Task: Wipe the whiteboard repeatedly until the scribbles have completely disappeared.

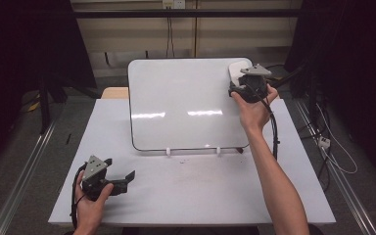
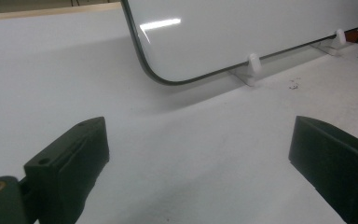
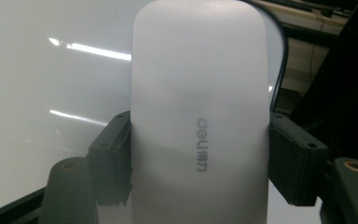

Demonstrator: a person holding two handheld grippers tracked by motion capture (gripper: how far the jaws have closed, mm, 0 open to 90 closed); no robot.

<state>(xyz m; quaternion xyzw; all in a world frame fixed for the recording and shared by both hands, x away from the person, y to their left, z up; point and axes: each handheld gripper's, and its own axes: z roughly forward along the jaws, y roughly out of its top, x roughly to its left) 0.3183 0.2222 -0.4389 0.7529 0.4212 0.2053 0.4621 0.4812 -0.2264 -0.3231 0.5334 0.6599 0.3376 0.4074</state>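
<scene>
White eraser (image 3: 198, 116) pinched between right gripper (image 1: 247, 88) fingers, raised against top right corner of clean whiteboard (image 1: 186, 105) propped toward table (image 1: 191, 196) far edge; left gripper (image 1: 108, 180) fingers spread, idle near front left corner; wiping seemingly finished or nearly so.

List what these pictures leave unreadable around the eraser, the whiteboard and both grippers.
- Eraser: its underside faces away in the right gripper view; its near end is cut by the bottom edge.
- Right gripper: in the high view its grey plate and the hand cover the jaws.
- Whiteboard: top cut off in the left gripper view.
- Left gripper: open.
</scene>
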